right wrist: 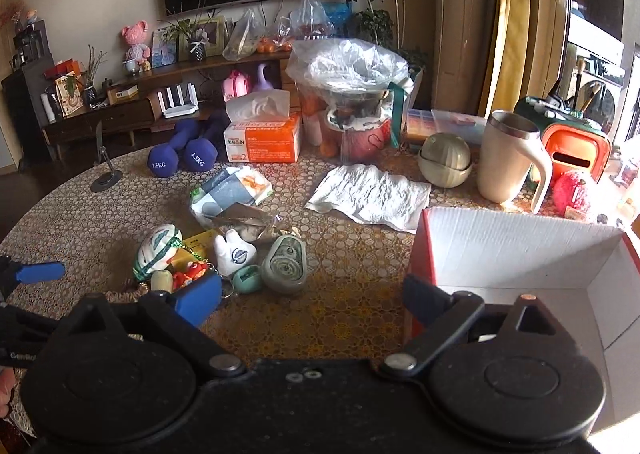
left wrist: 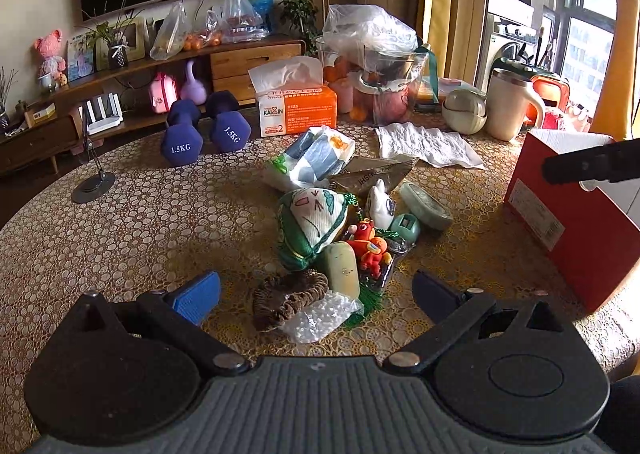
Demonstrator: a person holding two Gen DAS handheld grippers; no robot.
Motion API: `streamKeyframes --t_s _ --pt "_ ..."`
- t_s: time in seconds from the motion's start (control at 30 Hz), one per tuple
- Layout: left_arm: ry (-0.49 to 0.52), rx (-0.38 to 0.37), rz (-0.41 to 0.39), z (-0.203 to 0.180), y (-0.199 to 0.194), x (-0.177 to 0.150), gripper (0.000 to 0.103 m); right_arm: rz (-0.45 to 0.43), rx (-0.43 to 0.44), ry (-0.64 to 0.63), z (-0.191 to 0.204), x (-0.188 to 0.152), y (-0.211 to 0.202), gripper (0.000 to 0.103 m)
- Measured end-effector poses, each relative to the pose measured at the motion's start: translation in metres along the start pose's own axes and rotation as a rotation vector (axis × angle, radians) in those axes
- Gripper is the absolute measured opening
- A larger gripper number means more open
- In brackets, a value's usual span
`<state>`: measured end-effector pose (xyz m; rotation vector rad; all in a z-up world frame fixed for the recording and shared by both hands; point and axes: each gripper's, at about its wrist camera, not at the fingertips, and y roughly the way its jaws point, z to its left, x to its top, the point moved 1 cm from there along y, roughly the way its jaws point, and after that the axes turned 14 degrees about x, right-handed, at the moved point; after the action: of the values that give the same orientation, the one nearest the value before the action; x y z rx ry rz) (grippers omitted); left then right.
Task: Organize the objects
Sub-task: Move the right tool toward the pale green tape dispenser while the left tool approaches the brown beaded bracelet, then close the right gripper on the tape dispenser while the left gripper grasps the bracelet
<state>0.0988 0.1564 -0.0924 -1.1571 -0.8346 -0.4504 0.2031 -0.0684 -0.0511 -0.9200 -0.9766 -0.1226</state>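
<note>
Left wrist view gives me bare table (left wrist: pixel 120 222) left of the toy pile (left wrist: pixel 344 238); my left gripper (left wrist: pixel 316 290) hangs spread and empty just near of it. Only the right wrist view looks into the red box (right wrist: pixel 516 254), right of the pile; my right gripper (right wrist: pixel 312 294) gapes empty at its near-left corner.

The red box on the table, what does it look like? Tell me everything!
The red box is open-topped cardboard: red outside, white and ribbed inside, with a small white label on one side. As far as the views show, it looks empty. It stands upright on the patterned tablecloth, right of the toy pile, in front of the cream mug. Nothing else visibly touches it.
</note>
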Motion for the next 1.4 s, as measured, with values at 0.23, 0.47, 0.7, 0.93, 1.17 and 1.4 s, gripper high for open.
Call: streamKeyframes --t_s 0.23,0.47,0.7,0.93,1.17,1.4 --pt "0.03 0.019 -0.014 0.0 0.019 -0.001 0.102 0.094 0.019 0.099 -0.017 0.013 0.066 0.088" --pt "0.078 0.01 -0.014 -0.005 0.032 -0.006 0.096 0.165 0.021 0.115 -0.023 0.015 0.118 0.082" --pt "0.144 0.019 -0.035 -0.009 0.037 -0.012 0.069 0.203 0.015 0.135 -0.029 0.014 0.147 0.076" --pt "0.226 0.025 -0.046 -0.014 0.039 -0.016 0.049 0.237 0.034 0.146 -0.03 0.012 0.161 0.073" --pt "0.256 -0.001 -0.034 -0.016 0.038 -0.019 0.02 0.234 0.075 0.191 -0.036 0.013 0.164 0.059" --pt "0.218 -0.044 0.01 -0.014 0.039 -0.014 0.009 0.217 0.083 0.199 -0.035 0.014 0.159 0.05"
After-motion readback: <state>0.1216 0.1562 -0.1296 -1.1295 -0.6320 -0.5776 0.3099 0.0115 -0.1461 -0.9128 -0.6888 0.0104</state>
